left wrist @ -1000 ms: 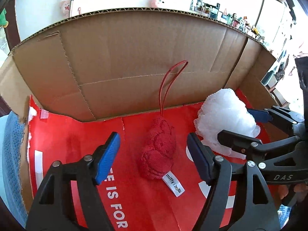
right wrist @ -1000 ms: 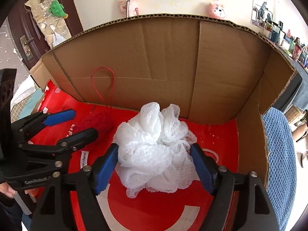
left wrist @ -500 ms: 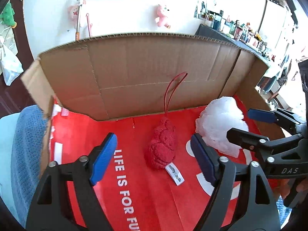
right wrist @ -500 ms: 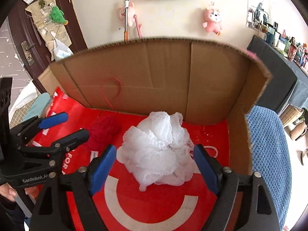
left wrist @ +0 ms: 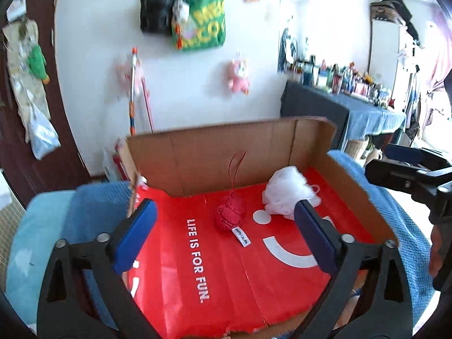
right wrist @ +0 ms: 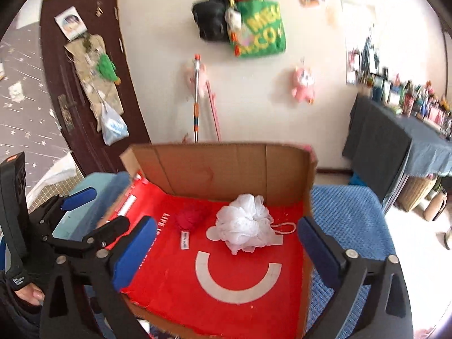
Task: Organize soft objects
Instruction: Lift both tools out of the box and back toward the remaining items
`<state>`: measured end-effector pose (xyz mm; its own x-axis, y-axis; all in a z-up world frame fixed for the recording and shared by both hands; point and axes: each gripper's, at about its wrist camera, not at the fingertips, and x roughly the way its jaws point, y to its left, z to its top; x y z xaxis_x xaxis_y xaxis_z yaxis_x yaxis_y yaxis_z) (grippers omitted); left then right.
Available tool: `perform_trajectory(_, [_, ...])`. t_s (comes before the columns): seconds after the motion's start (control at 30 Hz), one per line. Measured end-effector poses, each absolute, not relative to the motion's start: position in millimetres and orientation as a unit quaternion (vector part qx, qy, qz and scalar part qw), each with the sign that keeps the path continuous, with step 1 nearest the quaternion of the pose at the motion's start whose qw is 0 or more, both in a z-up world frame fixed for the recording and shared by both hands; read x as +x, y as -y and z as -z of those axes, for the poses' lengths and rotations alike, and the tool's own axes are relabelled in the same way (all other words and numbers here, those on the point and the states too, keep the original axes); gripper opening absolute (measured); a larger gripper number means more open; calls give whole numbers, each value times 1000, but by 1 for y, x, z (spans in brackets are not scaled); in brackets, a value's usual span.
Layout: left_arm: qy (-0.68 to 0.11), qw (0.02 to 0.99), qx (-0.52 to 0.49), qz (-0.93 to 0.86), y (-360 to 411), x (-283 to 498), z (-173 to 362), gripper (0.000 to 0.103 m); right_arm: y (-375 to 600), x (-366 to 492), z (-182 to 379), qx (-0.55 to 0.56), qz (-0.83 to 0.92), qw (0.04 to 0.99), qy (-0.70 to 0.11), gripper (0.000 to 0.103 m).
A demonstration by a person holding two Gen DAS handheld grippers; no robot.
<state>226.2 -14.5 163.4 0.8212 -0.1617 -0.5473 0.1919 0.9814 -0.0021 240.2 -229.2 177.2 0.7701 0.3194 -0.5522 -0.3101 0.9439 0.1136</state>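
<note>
We see left claw (left wrist: 223,237) spread, empty | right claw (right wrist: 226,250) spread, empty | red plush (left wrist: 229,215) near the cardboard box's (left wrist: 214,152) back wall, mid-floor | white mesh pouf (right wrist: 245,223) beside it, toward the box's right wall, apart.

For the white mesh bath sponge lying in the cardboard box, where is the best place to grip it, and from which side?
Grip the puffy middle of the white mesh bath sponge from above with the right gripper, probably. Its round body lies free on the red liner; the cardboard box wall blocks the far side, and the thin cord loop is hard to catch.
</note>
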Motion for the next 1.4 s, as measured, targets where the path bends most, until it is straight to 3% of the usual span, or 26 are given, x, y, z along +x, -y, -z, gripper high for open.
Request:
perform_trajectory(0.23, [-205, 975, 39, 80, 17, 151, -185, 103, 235, 157, -195, -21, -144, 965, -216, 103])
perform_trajectory(0.57, [-152, 986, 20, 73, 21, 71, -177, 103, 242, 60, -180, -29, -116, 983, -143, 103])
perform_trajectory(1.13, [-127, 989, 6, 76, 17, -2, -117, 103, 229, -5, -97, -27, -79, 991, -105, 103])
perform_trajectory(1.4, [-136, 989, 9, 63, 15, -9, -79, 103, 238, -2, -46, 11, -68, 989, -131, 103])
